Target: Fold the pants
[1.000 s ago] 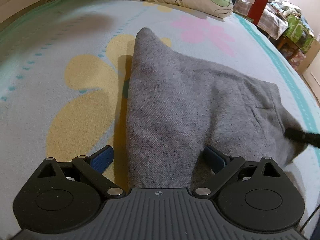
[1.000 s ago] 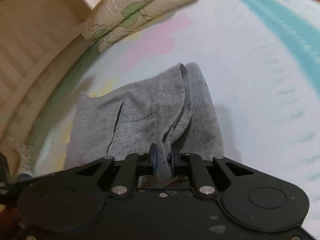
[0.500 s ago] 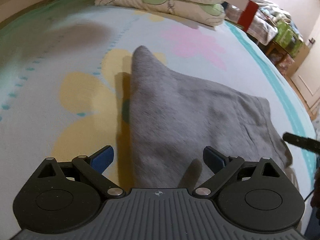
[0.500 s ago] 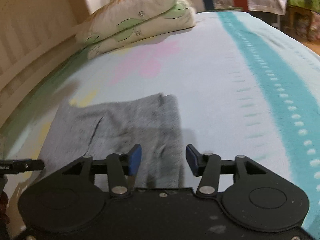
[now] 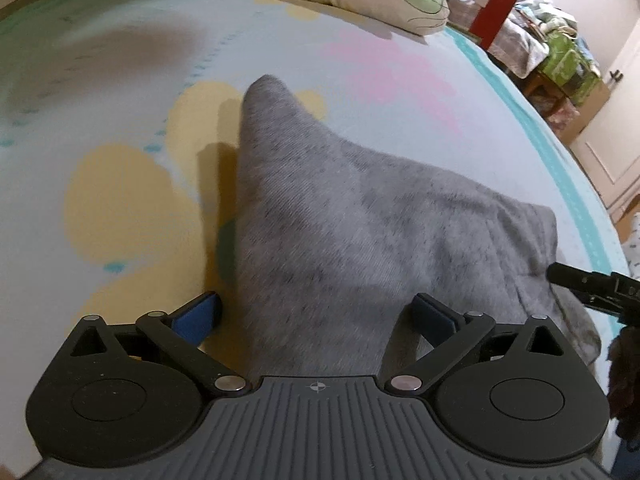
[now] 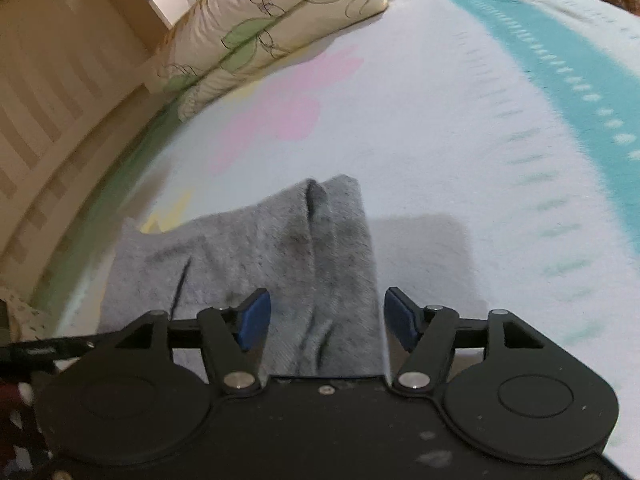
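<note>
Pants [image 5: 360, 232] near edge hidden behind left gripper [image 5: 316, 320] body.

I see the bed [image 5: 100, 128] w/ flower-print sheet; grey pants [image 5: 360, 240] lie folded on it, two stacked pillows [image 6: 272, 32] at far end.

pants [image 5: 360, 240]: soft grey heathered knit, matt | bedsheet [image 5: 120, 184]: smooth printed cloth | left gripper [image 5: 316, 316]: matt ribbed black plastic, shiny metal pivot pins | pillows [image 6: 272, 28]: printed cotton
</note>
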The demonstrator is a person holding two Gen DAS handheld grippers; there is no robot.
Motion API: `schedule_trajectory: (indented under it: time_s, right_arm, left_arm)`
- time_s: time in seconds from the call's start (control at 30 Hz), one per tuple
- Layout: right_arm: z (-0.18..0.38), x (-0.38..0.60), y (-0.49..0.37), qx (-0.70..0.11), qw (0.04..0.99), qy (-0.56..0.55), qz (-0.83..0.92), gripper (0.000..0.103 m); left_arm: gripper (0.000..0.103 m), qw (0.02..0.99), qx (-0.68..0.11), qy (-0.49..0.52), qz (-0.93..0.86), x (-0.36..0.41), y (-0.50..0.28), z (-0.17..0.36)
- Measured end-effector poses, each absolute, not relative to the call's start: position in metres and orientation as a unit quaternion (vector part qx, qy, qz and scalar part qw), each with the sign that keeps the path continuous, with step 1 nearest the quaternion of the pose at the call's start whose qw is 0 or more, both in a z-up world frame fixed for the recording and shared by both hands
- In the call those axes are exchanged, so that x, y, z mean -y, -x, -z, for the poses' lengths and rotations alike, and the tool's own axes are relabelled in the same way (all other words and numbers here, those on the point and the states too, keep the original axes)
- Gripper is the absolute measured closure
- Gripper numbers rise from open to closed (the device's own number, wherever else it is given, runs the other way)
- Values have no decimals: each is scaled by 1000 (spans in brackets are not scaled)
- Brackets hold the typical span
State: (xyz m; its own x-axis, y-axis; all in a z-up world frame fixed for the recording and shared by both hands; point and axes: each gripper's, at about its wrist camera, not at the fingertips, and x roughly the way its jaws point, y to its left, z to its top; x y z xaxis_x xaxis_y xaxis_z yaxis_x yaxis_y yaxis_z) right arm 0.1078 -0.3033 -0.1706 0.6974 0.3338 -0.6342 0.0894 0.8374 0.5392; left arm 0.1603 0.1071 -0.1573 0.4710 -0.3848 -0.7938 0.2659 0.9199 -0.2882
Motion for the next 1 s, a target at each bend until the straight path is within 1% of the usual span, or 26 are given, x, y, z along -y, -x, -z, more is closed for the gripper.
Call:
schedule_trajectory:
  time_s: [0.17, 0.2, 0.23, 0.27, 0.3, 0.33, 0.37, 0.4, 0.5, 0.6, 0.7, 0.87, 1.0]
  right_arm:
    - [178, 300, -125, -385, 870, -289, -110, 31]
    - [178, 300, -127, -386, 868, -289, -116, 32]
    - [178, 299, -128, -389, 867, -287, -120, 36]
    - [177, 298, -127, -393, 867, -281, -122, 39]
    - [176, 298, -127, -398, 868, -272, -122, 60]
    - [174, 296, -126, -400, 868, -268, -124, 67]
    - [169, 293, -125, -398, 871, -261, -123, 69]
    - [163, 286, -123, -396, 876, -245, -123, 72]
    - [141, 268, -119, -386, 893, -198, -119, 74]
    - [113, 258, -121, -361, 905, -185, -128, 76]
    - [91, 250, -134, -339, 912, -181, -142, 76]
    - [76, 238, -191, -314, 913, -205, -162, 76]
    - [90, 222, -243, -323, 905, -218, -169, 75]
  left_arm:
    - [1, 853, -476, 88, 198, -107, -170, 159]
    - [2, 852, -476, 97, 193, -108, -170, 159]
    - [5, 853, -476, 102, 189, -110, -169, 158]
    - [20, 854, -475, 103, 186, -110, -169, 157]
    - [50, 856, -471, 101, 187, -111, -166, 156]
    - [62, 854, -470, 109, 195, -112, -164, 155]
    - [75, 857, -464, 116, 190, -113, -160, 154]
    - [83, 861, -460, 116, 183, -114, -156, 152]
    - [89, 882, -431, 87, 171, -109, -142, 137]
    - [89, 905, -385, 58, 172, -108, -132, 113]
    - [89, 918, -356, 52, 167, -120, -147, 91]
    - [89, 925, -344, 70, 147, -150, -196, 73]
    - [88, 919, -368, 70, 119, -168, -240, 94]
